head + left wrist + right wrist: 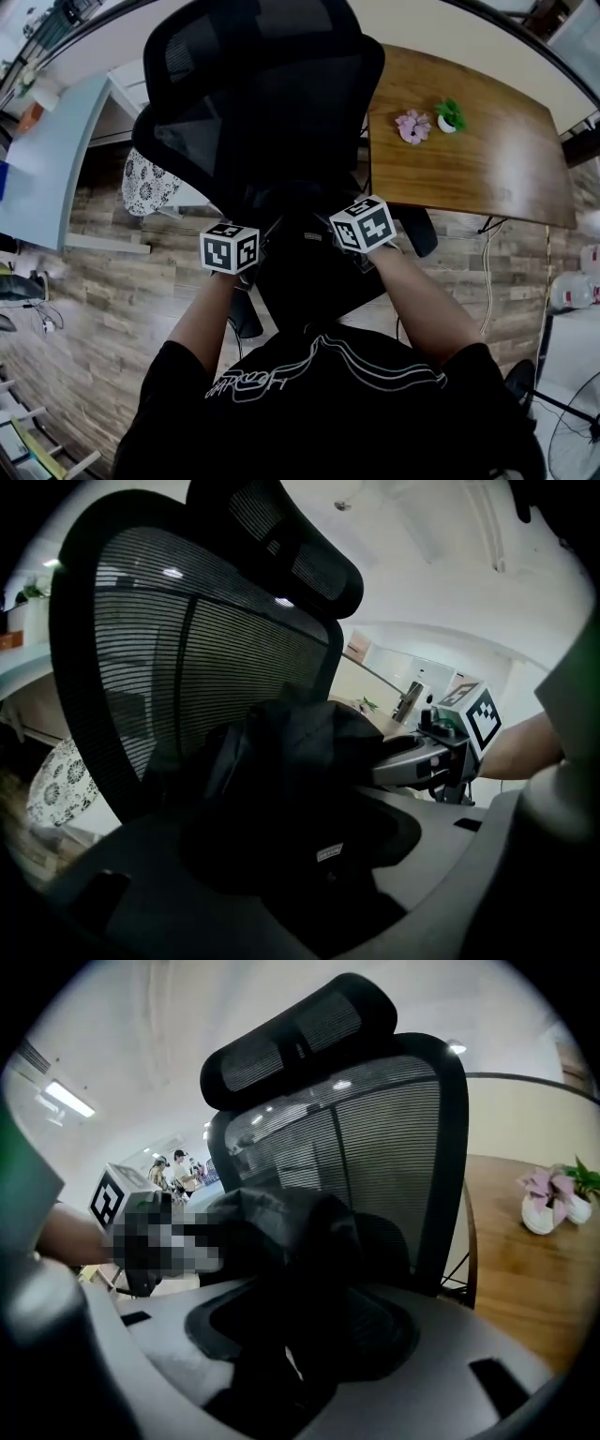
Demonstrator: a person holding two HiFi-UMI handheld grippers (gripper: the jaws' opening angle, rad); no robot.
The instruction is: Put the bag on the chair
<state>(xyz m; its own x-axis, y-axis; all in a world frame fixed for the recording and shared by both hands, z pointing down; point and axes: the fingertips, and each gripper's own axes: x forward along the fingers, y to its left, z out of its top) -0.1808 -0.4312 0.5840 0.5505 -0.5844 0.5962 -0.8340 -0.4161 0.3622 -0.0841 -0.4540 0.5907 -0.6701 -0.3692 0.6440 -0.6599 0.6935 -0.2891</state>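
A black bag (291,761) sits slumped on the seat of a black mesh office chair (262,103), leaning against its backrest (187,667). In the head view the bag (302,246) shows dark between the two marker cubes. My left gripper (319,874) is open, its grey jaws wide apart, with loose bag fabric lying in the gap. My right gripper (291,1363) is open too, with black fabric between its jaws. In the left gripper view the right gripper (398,757) reaches the bag from the right side. Both grippers (262,246) (330,236) hover low over the seat.
A wooden table (487,178) stands right of the chair, carrying a pink flower pot (412,126) and a small green plant (450,114). A pale desk (47,159) is at the left, a patterned cloth (145,183) beside it. A fan (572,422) stands at the bottom right.
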